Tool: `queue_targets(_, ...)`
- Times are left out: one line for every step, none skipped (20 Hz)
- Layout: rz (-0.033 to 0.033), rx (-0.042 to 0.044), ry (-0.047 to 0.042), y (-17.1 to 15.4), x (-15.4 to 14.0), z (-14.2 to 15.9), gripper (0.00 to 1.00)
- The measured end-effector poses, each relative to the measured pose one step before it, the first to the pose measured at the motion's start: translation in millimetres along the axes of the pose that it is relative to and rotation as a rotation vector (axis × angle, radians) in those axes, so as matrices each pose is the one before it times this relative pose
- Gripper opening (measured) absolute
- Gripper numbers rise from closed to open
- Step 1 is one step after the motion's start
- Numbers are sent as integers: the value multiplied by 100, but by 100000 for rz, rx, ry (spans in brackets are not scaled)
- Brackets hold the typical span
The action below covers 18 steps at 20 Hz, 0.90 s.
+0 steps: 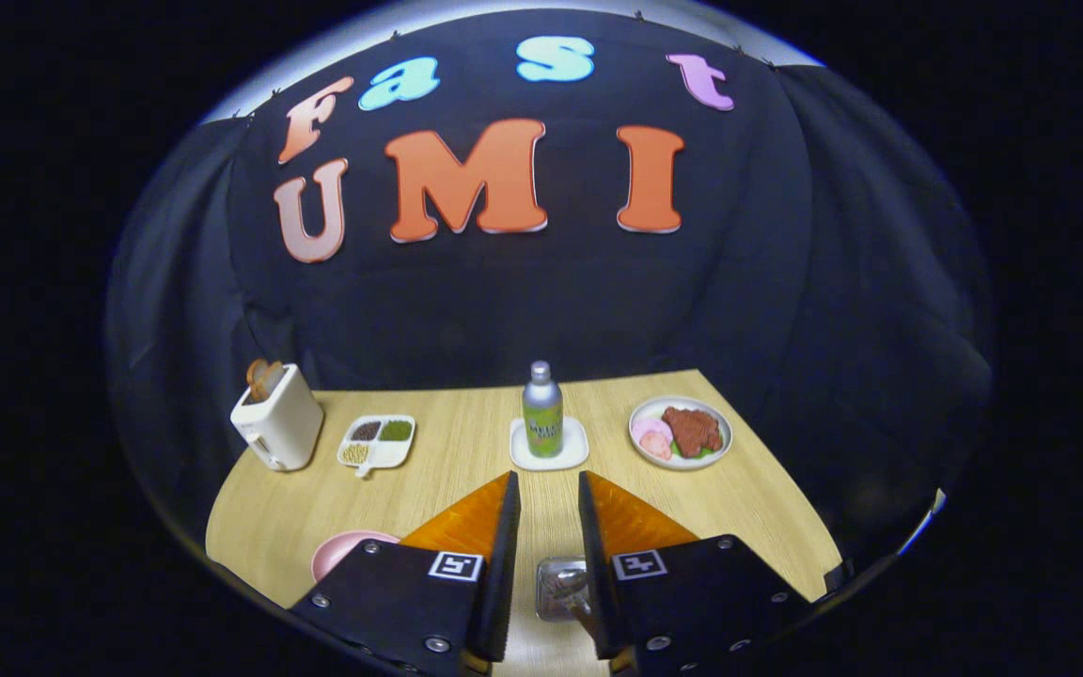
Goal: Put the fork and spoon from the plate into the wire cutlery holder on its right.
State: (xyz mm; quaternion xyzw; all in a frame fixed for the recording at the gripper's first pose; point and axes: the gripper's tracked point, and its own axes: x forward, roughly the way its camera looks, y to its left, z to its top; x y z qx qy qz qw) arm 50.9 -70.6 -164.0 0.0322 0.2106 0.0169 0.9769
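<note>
The gripper hangs over the wooden desk with its fingers narrowly parted and empty, a wire cutlery holder low between them, a pink plate beside the left finger, and a green bottle beyond.

The pink plate at the lower left of the frame is mostly covered by the gripper's left finger, so whatever lies on it is hidden. Low in the centre, in the open gap between the two fingers, a small shiny metal thing is partly hidden by the right finger and too blurred to name. At the left, the toaster's contents and the divided tray's fillings are too small to identify.
</note>
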Motion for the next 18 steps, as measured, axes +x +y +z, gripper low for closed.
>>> queue_targets(727,525,-4483,439,-659,1669,38)
queue_targets(98,-245,-4077,259,-393,1528,46)
queue_targets(-81,-1000,-3087,164,-430,1368,52)
queue_targets(-277,-996,-3162,121,-329,1317,61)
queue_targets(-186,-1037,-2467,272,-247,1243,66)
queue_targets(158,-179,-2432,237,-480,1218,75)
queue_targets(479,479,-2378,475,-148,1236,80)
queue_targets(533,481,-1532,371,-272,895,86)
queue_targets(426,494,-1759,271,-134,842,87)
queue_targets(533,-106,-1164,279,-121,559,90)
queue_targets(156,-235,-1501,262,-66,660,92)
queue_targets(399,-434,-1508,295,61,626,93)
queue_targets(146,-367,-1257,293,-41,519,93)
queue_targets(605,-120,-578,380,-110,245,94)
queue_targets(301,176,-501,305,-18,162,94)
queue_targets(703,425,-400,390,97,267,94)
queue_targets(583,482,-165,-108,102,-36,94)
queue_targets(257,595,259,78,5,-102,94)
